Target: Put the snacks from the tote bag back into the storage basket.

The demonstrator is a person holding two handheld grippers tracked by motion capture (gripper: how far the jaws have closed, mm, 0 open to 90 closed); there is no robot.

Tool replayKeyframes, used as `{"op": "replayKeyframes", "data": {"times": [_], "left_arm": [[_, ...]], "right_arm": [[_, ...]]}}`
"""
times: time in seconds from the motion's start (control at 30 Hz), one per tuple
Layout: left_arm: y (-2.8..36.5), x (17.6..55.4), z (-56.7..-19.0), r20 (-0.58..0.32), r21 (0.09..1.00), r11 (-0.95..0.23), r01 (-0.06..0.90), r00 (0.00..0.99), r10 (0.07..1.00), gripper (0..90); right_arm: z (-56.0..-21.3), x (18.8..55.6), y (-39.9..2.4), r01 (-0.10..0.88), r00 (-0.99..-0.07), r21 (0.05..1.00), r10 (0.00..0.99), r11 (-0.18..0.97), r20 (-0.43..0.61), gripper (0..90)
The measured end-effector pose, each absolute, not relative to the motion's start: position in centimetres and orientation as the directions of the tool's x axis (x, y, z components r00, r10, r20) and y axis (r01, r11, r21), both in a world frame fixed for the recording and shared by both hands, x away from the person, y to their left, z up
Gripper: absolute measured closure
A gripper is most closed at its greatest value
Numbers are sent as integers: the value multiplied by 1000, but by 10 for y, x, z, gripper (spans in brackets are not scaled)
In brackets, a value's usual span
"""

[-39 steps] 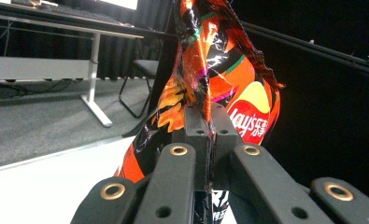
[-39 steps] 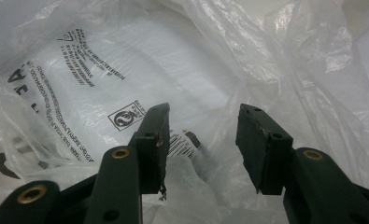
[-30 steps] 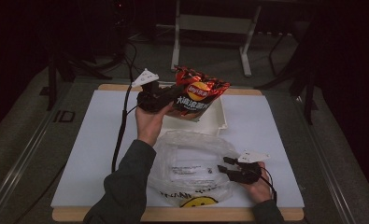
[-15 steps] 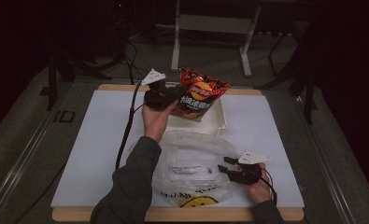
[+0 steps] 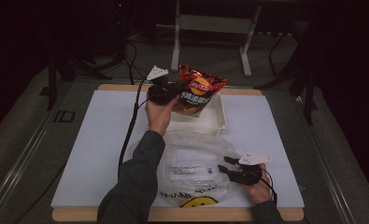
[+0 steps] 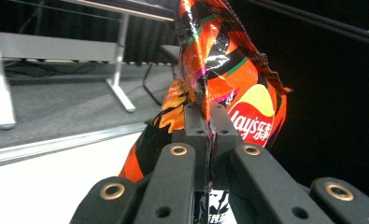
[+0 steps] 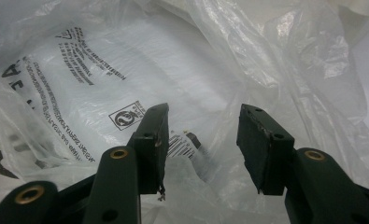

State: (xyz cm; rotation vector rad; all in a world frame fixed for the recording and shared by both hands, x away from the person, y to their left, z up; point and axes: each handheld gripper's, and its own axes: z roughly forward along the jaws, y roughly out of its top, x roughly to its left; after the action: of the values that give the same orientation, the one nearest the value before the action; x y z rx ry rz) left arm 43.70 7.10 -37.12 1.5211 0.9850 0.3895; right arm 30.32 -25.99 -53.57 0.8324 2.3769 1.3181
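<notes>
Step in hand: carrying the chip bag (image 5: 198,91) from the white tray (image 5: 215,122) toward the plastic bag (image 5: 191,165), judging by how things lie.
Chip bag: held up in the air above the far middle of the surface (image 5: 98,140), over the tray's left part, tilted.
Left gripper (image 6: 205,122): clamped tight on a crimped fold of the chip bag, jaws pressed together with only foil between them.
Right gripper (image 7: 201,135): jaws parted, holding nothing, poised over the crumpled plastic bag at the near right.
Plastic bag: lies flat and rumpled near the person; its mouth is hard to make out, probably toward the far side.
Doing it well: the right gripper should pinch one upper layer of film and lift it to open a mouth before the chips come down.
Care: keep the pinch on the seam, not the puffed body, and lower slowly so the chips do not crush.
</notes>
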Motion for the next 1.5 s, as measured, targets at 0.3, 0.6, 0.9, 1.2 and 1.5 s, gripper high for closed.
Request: {"op": "replayKeyframes", "data": {"times": [0.3, 0.6, 0.9, 1.2, 1.5], "left_arm": [[66, 455, -375, -321, 921, 125, 370, 535, 782, 893], [43, 479, -388, -326, 900, 97, 424, 509, 797, 890], [40, 498, -408, -355, 865, 109, 489, 445, 822, 885], [65, 504, -428, -296, 831, 77, 551, 319, 900, 867], [84, 508, -438, -321, 791, 95, 604, 277, 906, 788]], "right_arm": [[-536, 302, -259, 331, -788, 846, 616, 418, 3, 534], [-536, 301, -258, 327, -785, 846, 619, 422, -5, 531], [-536, 300, -258, 318, -783, 847, 622, 426, -19, 529], [-536, 299, -257, 317, -781, 845, 624, 430, -24, 528], [-536, 300, -257, 317, -781, 844, 624, 433, -27, 527]]}}
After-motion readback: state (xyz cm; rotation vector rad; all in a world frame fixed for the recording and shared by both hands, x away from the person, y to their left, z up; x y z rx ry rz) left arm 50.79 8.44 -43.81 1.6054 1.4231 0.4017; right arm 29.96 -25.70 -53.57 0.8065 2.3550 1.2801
